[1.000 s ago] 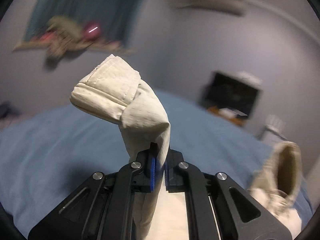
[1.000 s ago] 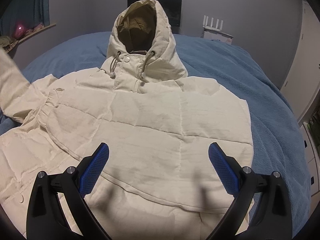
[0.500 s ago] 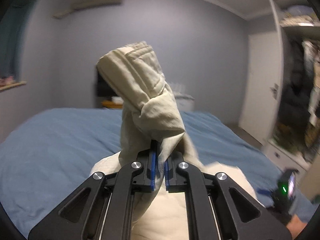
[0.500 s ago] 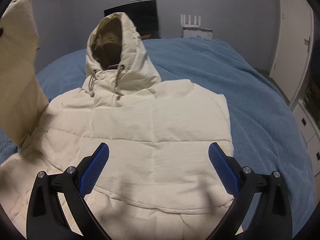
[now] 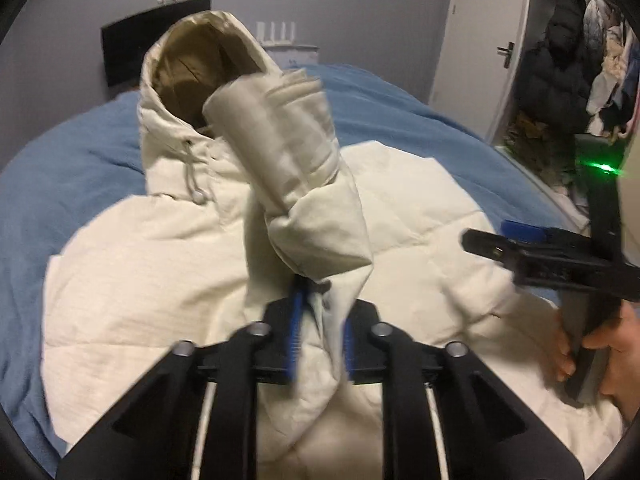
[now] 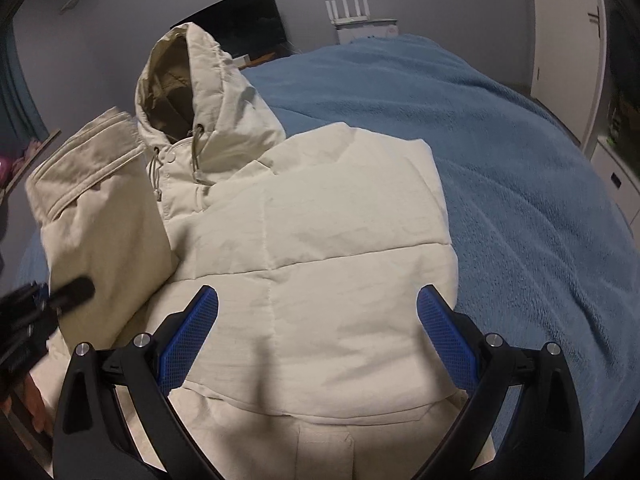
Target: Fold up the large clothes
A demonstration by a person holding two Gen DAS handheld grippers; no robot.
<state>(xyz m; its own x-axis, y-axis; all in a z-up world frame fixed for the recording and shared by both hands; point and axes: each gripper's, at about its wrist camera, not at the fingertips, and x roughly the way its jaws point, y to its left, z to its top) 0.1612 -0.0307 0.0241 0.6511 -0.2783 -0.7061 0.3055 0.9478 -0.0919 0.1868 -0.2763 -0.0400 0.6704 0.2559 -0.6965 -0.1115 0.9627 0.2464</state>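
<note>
A cream hooded puffer jacket (image 6: 320,220) lies front up on the blue bed (image 6: 520,160), its hood (image 6: 188,80) standing at the far end. Its left sleeve (image 5: 296,168) is raised and carried across over the chest. My left gripper (image 5: 322,320) is opening: the sleeve's fabric runs loosely between the blue pads, which stand a little apart. In the right wrist view that sleeve (image 6: 100,220) fills the left side, with the blurred left gripper (image 6: 40,304) beneath it. My right gripper (image 6: 320,332) hovers wide open over the jacket's lower front, holding nothing.
A black monitor (image 6: 244,28) and a white router (image 6: 360,12) stand past the bed's far end. A white door (image 5: 480,40) and hanging dark clothes (image 5: 580,72) are on the right. A person's hand (image 5: 612,344) holds the right gripper's handle over the jacket's right edge.
The left gripper swung the sleeve from the bed's left side over the jacket's chest and came lower. Its jaws, shut on the sleeve before, have parted. The right gripper drifted slightly and rolled.
</note>
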